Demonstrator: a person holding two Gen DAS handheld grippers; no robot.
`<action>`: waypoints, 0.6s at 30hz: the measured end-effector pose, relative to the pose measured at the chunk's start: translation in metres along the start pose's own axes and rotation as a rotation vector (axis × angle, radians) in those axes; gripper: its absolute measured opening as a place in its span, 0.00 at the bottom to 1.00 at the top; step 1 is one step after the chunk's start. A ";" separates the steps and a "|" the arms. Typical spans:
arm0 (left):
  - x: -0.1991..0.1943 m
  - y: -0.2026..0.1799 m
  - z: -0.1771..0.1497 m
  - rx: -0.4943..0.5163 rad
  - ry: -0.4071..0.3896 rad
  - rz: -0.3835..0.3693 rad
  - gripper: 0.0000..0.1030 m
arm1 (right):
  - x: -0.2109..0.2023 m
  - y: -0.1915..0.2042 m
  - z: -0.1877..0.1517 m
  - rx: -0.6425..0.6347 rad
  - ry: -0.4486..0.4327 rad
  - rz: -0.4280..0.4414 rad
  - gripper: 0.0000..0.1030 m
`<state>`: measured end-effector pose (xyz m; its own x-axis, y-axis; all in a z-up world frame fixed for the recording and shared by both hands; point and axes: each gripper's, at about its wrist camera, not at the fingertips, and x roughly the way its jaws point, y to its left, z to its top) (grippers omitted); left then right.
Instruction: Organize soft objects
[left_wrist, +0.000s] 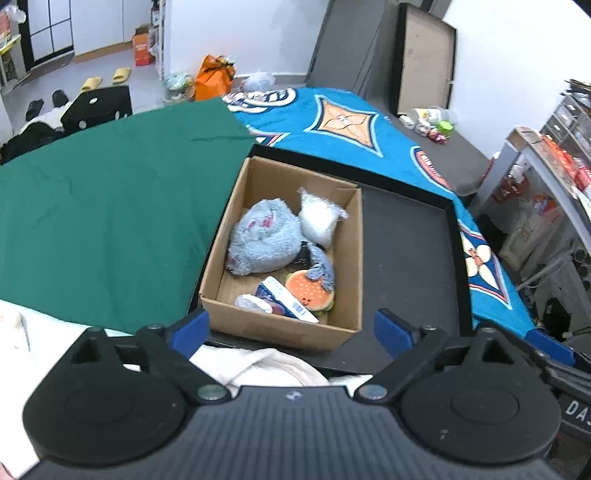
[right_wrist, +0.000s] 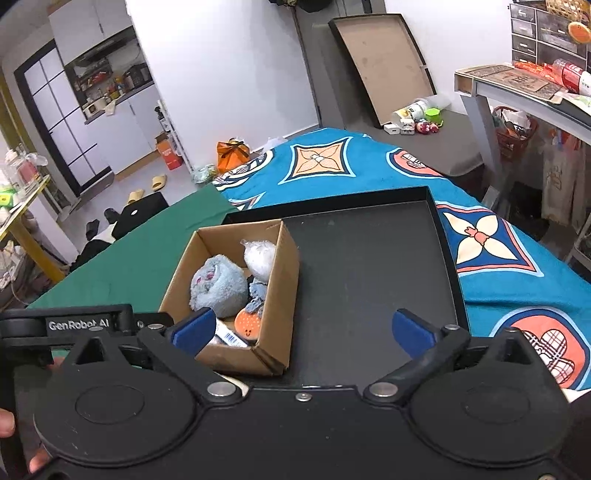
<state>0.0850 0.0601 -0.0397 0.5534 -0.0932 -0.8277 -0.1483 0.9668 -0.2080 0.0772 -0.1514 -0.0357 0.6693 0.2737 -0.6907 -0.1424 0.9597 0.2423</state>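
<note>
A cardboard box stands at the left end of a black tray. It holds a fluffy blue plush, a white soft bag, an orange burger plush, a small blue-grey toy and a white-blue packet. My left gripper is open and empty, just before the box's near wall. My right gripper is open and empty, over the tray beside the box's right wall.
A green cloth lies left of the tray. A blue patterned blanket covers the bed behind and to the right. A cream cloth lies under my left gripper. A shelf and table stand at the right.
</note>
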 end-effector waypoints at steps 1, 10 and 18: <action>-0.005 -0.001 -0.002 0.008 -0.013 -0.003 0.99 | -0.004 0.001 -0.001 -0.009 -0.002 -0.001 1.00; -0.048 -0.009 -0.013 0.033 -0.091 -0.047 1.00 | -0.038 -0.001 -0.005 -0.007 -0.037 -0.020 1.00; -0.079 -0.014 -0.019 0.042 -0.135 -0.055 1.00 | -0.070 -0.006 -0.006 0.004 -0.071 -0.038 1.00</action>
<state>0.0275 0.0494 0.0181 0.6655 -0.1166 -0.7373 -0.0818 0.9704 -0.2273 0.0264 -0.1762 0.0072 0.7244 0.2313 -0.6495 -0.1127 0.9691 0.2194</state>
